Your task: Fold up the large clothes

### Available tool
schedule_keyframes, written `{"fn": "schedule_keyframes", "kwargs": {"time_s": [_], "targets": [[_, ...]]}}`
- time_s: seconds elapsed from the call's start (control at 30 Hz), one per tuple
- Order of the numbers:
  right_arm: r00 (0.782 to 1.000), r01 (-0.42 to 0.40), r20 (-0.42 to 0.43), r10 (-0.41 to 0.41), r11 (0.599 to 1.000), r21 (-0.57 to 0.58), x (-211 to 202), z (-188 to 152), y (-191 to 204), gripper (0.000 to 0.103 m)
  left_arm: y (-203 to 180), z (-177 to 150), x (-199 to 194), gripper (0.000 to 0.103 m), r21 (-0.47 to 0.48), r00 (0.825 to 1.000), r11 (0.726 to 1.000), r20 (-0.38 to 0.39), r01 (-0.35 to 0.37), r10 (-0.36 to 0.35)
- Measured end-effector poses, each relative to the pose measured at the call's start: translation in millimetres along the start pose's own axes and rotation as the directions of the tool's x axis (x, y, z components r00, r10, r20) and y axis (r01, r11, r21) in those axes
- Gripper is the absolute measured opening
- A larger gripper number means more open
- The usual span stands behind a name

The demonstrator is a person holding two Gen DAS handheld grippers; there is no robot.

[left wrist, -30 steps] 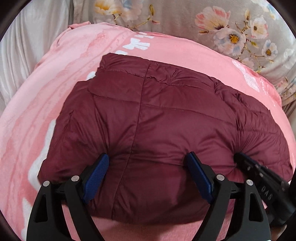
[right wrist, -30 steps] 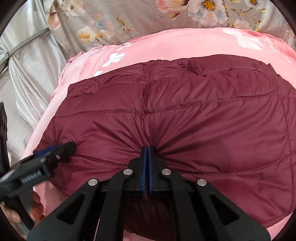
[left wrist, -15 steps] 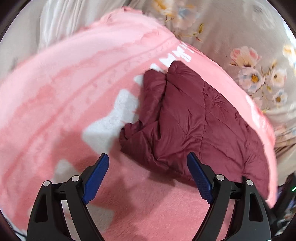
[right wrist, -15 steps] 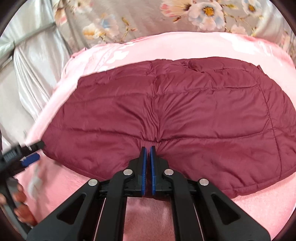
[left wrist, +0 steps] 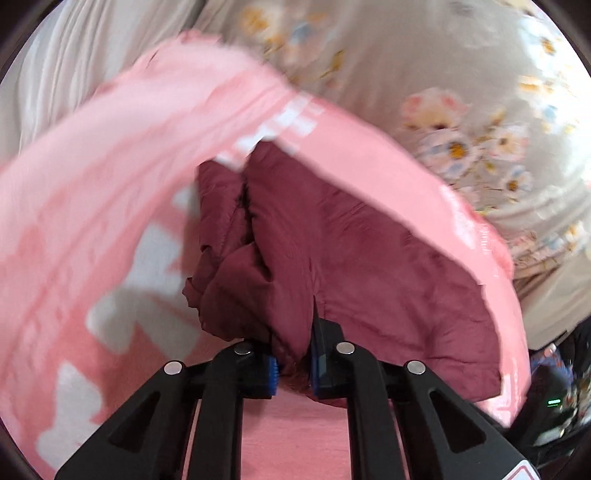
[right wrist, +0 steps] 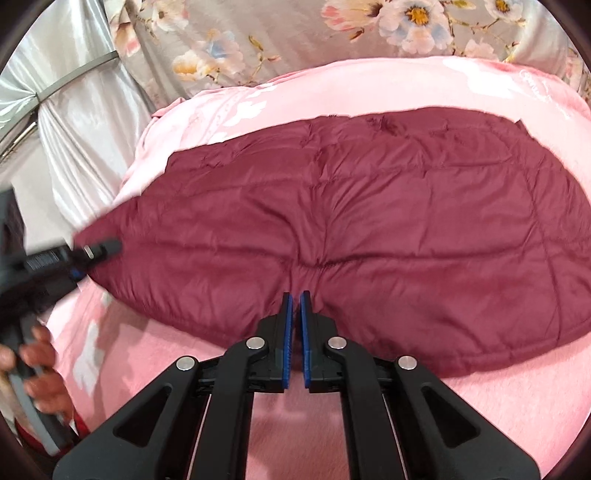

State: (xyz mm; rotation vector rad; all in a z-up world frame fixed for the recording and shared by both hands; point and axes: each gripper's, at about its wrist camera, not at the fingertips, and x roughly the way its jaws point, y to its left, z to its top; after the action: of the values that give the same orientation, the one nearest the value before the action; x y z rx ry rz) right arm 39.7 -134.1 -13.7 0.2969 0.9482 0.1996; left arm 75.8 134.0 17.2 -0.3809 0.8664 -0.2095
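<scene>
1. Jacket (right wrist: 369, 236), a maroon quilted one, lies folded flat on the pink blanket (right wrist: 369, 424) that covers the bed, with the floral curtain (right wrist: 295, 33) hanging beyond the blanket's far edge.
2. Left gripper (left wrist: 291, 365): its blue-padded fingers (left wrist: 272, 373) are now pinched on a bunched corner of the jacket (left wrist: 369, 258) at the jacket's near left end. Half a second ago they stood wide apart above bare blanket (left wrist: 110, 166), just short of the jacket.
3. In the right wrist view the left gripper (right wrist: 94, 254) shows at the jacket's left tip, touching the cloth, with the person's hand (right wrist: 40, 373) on its handle; the tip of the jacket there looks drawn out to a point, where earlier that end was rounder.
4. Right gripper (right wrist: 295, 332): its fingers (right wrist: 286, 339) stand almost closed at the middle of the jacket's near edge, with a thin gap between the blue pads (right wrist: 304, 339). Puckers in the cloth run toward the fingertips, but whether any fabric is caught between them I cannot tell. A second ago the pads were pressed fully together with the cloth gathered at them; the gap appeared half a second ago and is slightly wider now.
5. The left wrist view is blurred by motion.
</scene>
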Motion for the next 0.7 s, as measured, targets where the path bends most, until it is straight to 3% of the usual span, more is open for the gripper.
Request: {"fn": "schedule_keyframes", "kwargs": {"time_s": [0.13, 0.27, 0.37, 0.53, 0.63, 0.7], "targets": [[1.0, -0.013, 0.009, 0.013, 1.0, 0.02, 6.7, -2.9, -3.7, 0.005, -59.6, 11.6, -32.1, 0.008, 0.124, 0.992, 0.987, 0.06, 0.1, -0.108], [0.997, -0.064, 0.036, 0.061, 0.995, 0.08, -20.0, 5.1, -15.9, 0.005, -126.4, 11.8, -39.5, 0.008, 0.25, 0.978, 0.951, 0.048, 0.185, -0.203], [0.993, -0.085, 0.094, 0.073, 0.988, 0.131, -50.8, 13.5, -37.5, 0.005, -172.8, 4.7, -26.3, 0.008, 0.314, 0.969, 0.92, -0.006, 0.235, -0.246], [0.984, 0.046, 0.164, -0.076, 0.982, 0.184, -95.8, 20.9, -81.6, 0.005, -241.5, -25.8, 22.6, 0.011, 0.354, 0.95, 0.883, -0.165, 0.309, -0.266], [0.972, 0.107, 0.18, -0.149, 0.969, 0.224, -113.0, 17.1, -106.6, 0.007, -262.3, -52.1, 64.2, 0.015, 0.346, 0.933, 0.88, -0.27, 0.325, -0.238], [0.963, 0.143, 0.187, -0.194, 0.957, 0.254, -125.5, 13.1, -123.2, 0.014, -263.0, -65.4, 80.5, 0.019, 0.322, 0.921, 0.887, -0.316, 0.332, -0.229]]}}
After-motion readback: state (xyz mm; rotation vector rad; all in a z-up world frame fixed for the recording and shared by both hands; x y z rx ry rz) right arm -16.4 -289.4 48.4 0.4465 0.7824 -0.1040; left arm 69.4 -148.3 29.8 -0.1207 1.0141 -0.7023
